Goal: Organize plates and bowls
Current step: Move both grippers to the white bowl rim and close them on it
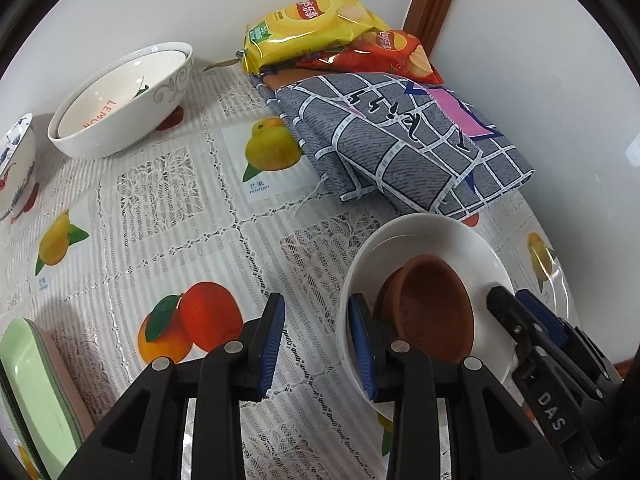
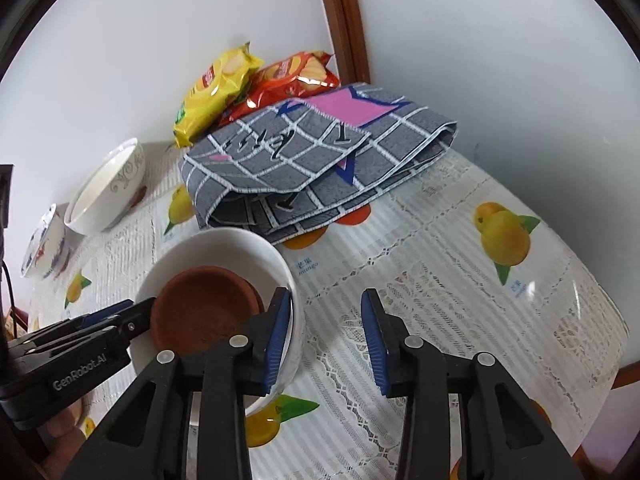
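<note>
My left gripper (image 1: 316,336) is a little open and holds nothing. Just to its right sits the white bowl (image 1: 424,236) with two brown clay dishes (image 1: 436,312) inside. My right gripper (image 2: 326,332) is also a little open and empty, with its left finger at the bowl's rim. Farther off lies a folded grey cloth (image 1: 400,144). Far left, two nested white bowls (image 1: 120,100) lean together. The chip bags (image 1: 316,28) are by the wall.

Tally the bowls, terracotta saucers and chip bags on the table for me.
Bowls: 4 (swirl-patterned, lemon one nested inside, blue-and-white, plain white)
Terracotta saucers: 2
Chip bags: 2 (yellow, red)
Total: 8
</note>
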Demonstrator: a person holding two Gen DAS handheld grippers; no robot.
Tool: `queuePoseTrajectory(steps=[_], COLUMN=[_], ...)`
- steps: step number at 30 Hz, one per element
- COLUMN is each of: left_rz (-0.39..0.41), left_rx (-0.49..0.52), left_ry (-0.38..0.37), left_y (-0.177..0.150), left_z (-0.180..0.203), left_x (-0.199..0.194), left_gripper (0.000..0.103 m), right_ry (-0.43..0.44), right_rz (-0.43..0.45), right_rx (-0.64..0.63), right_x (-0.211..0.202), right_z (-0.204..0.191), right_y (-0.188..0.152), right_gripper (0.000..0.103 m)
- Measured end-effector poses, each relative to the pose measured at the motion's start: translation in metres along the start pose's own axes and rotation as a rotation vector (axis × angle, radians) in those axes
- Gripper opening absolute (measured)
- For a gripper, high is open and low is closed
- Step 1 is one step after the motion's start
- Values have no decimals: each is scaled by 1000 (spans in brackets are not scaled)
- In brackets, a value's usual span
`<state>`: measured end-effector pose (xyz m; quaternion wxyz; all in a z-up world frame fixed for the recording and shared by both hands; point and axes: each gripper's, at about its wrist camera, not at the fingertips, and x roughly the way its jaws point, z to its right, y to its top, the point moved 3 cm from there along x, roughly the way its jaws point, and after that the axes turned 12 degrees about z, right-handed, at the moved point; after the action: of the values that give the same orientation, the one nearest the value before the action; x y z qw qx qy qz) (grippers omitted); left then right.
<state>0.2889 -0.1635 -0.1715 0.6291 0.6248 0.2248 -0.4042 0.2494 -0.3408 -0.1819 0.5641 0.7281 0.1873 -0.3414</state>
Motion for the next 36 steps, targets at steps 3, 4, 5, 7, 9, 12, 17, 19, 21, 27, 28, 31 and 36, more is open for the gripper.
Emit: queuePoseTrajectory(steps=[3, 4, 5, 7, 9, 12, 17, 19, 21, 27, 28, 31, 36], left_rz=[0, 0, -1, -1, 2, -1, 8, 9, 10, -11, -14, -24, -41], left_rx=[14, 16, 18, 23, 26, 26, 24, 28, 32, 36, 39, 54, 64], left_ry=[9, 10, 10, 10, 20, 14, 10, 14, 19, 13, 14, 11, 18], left_y=[-1, -2, -3, -3, -5, -6, -7, -7, -7, -10, -10, -12, -13], left_z=[3, 4, 5, 6, 5, 4, 4, 5, 5, 8, 8, 12, 13], left_x=[1, 1, 2, 3, 4, 6, 7, 8, 8, 11, 12, 13, 13], left_gripper=[31, 31, 31, 31, 31, 31, 31, 31, 31, 29, 29, 29, 29], right_ry=[-8, -9, -10, -9, -8, -16, -33, -34, -33, -8, 1, 9, -12], right_rz=[-17, -19, -19, -18, -13, 4, 13, 12, 13, -16, -26, -40, -31], right_rx=[-10, -13, -15, -19, -14, -19, -46, -46, -44, -11, -4, 1, -27], right_x=[5, 5, 6, 6, 5, 4, 4, 5, 5, 10, 10, 13, 12], right_z=[-1, -1, -1, -1, 0, 0, -2, -2, -2, -2, -2, -2, -6], right_y=[-3, -3, -4, -5, -5, -5, -5, -5, -5, -7, -7, -8, -9], right_gripper=[36, 36, 35, 35, 35, 36, 37, 37, 37, 37, 36, 35, 35])
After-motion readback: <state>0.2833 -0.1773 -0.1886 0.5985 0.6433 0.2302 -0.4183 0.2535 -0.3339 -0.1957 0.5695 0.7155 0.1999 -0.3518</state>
